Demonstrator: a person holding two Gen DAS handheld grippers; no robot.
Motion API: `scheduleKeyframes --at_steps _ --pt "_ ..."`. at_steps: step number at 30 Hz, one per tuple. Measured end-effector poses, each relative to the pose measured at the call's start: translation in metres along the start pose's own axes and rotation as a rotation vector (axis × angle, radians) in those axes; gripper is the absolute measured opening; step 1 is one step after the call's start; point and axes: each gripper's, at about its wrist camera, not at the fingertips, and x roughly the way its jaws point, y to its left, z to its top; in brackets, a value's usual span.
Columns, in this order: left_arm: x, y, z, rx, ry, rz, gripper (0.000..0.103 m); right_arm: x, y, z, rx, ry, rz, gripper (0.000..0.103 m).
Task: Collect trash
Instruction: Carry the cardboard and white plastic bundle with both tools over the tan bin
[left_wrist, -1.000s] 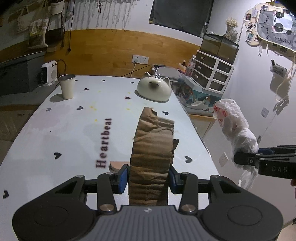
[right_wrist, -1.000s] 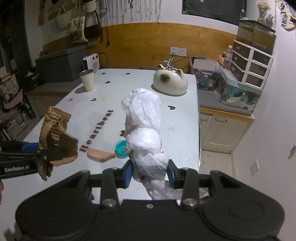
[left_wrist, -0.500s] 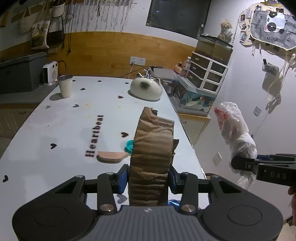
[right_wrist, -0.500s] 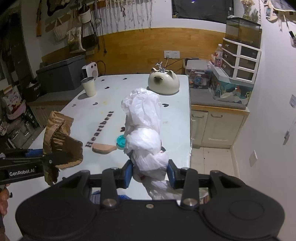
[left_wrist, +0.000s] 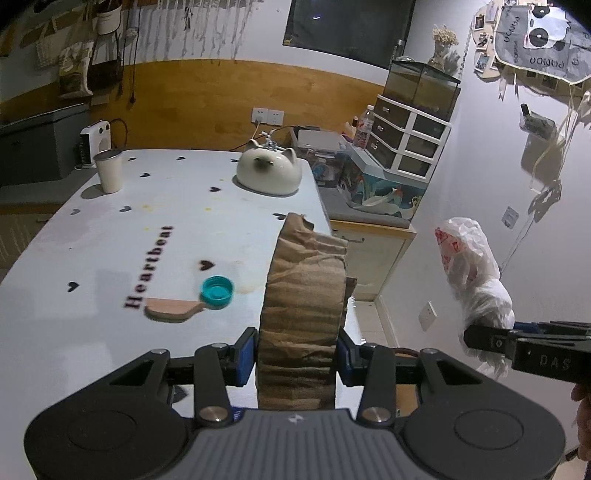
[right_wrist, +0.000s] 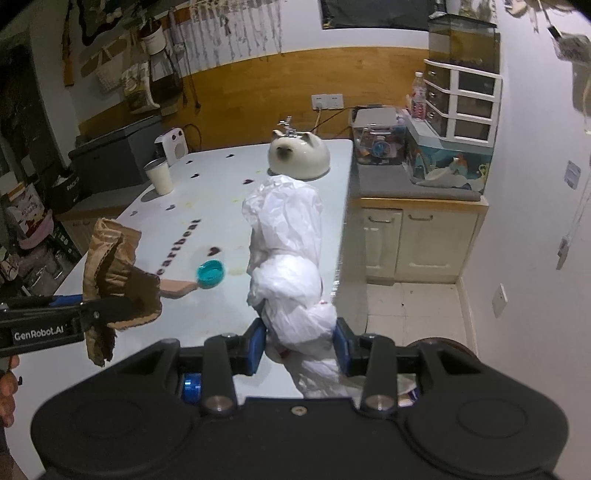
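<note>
My left gripper (left_wrist: 296, 354) is shut on a crumpled brown paper bag (left_wrist: 304, 295), which stands upright between its blue pads. In the right wrist view that same paper bag (right_wrist: 110, 266) hangs at the left in the left gripper (right_wrist: 110, 308). My right gripper (right_wrist: 298, 345) is shut on a bunched white plastic bag (right_wrist: 286, 254); the left wrist view shows this plastic bag (left_wrist: 471, 269) at the right, beyond the table edge. On the white table (left_wrist: 110, 240) lie a teal bottle cap (left_wrist: 217, 291) and a tan wooden piece (left_wrist: 170, 309) beside it.
A cat-shaped white ceramic pot (left_wrist: 267, 171) stands at the table's far right, a white cup (left_wrist: 109, 171) at the far left. Right of the table are a low cabinet (right_wrist: 417, 240) and tiled floor (right_wrist: 413, 306). Drawers (left_wrist: 410, 142) stand behind.
Both grippers have drawn back from the table with their loads, so the table looks farther. The teal cap and wooden piece have come into full view in the left wrist view.
</note>
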Motion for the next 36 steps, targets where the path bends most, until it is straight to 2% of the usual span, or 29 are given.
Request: scheduleKeyframes --at_steps 12,20,29,36 --pt "0.072 -0.100 0.005 -0.004 0.075 -0.022 0.044 0.017 -0.123 0.002 0.040 0.047 -0.027 0.040" --pt "0.133 -0.153 -0.001 0.001 0.162 -0.050 0.044 0.043 -0.199 -0.003 0.075 0.102 -0.049 0.040" --pt "0.216 -0.189 -0.025 -0.032 0.301 -0.110 0.044 0.091 -0.261 -0.033 0.142 0.218 -0.066 0.040" --pt "0.283 -0.207 -0.051 -0.024 0.410 -0.118 0.044 0.138 -0.298 -0.062 0.211 0.322 -0.089 0.040"
